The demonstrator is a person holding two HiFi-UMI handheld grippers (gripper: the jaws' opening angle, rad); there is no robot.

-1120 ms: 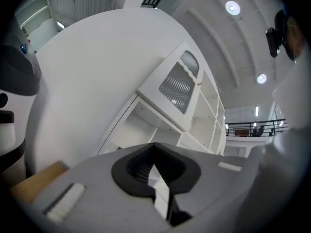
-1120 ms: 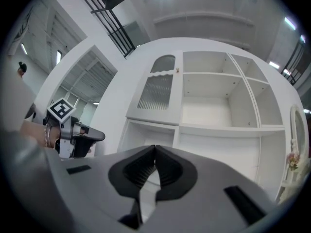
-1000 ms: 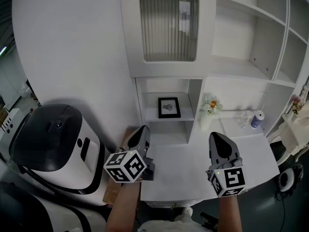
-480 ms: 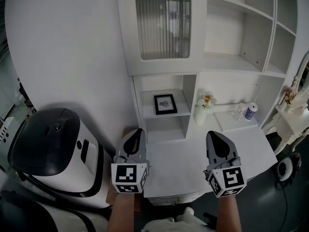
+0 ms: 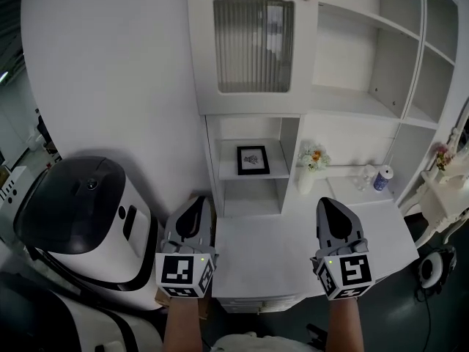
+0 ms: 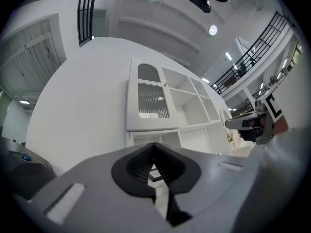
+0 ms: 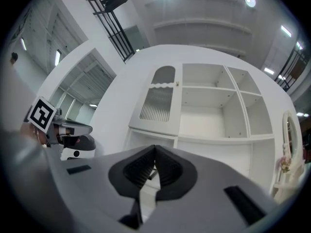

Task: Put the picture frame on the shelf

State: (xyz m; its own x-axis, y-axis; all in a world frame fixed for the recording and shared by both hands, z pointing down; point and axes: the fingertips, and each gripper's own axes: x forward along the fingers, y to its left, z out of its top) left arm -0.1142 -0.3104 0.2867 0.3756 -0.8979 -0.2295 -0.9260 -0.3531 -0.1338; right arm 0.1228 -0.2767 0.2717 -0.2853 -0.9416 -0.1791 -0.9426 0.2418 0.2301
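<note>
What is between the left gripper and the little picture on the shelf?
Nothing loose. In the head view, only bare white desk and the edge of the shelf board lie between the shut left gripper and the picture frame.

Frame (image 5: 253, 160) stands upright on the cubby shelf (image 5: 231, 171), facing out, below the ribbed-glass door (image 5: 253, 44). Both claws point toward the cabinet, well apart from the frame. Left claw (image 5: 196, 202) sits at the left edge of the white worktop (image 5: 286, 255). Right claw (image 5: 328, 204) is over the worktop's right half. Tips look closed together on both. Marker cubes face the camera. Flower vase (image 5: 311, 173) is just right of the cubby, bottle (image 5: 381, 179) further right on the ledge. White-and-black machine (image 5: 80, 218) stands left of the worktop.
</note>
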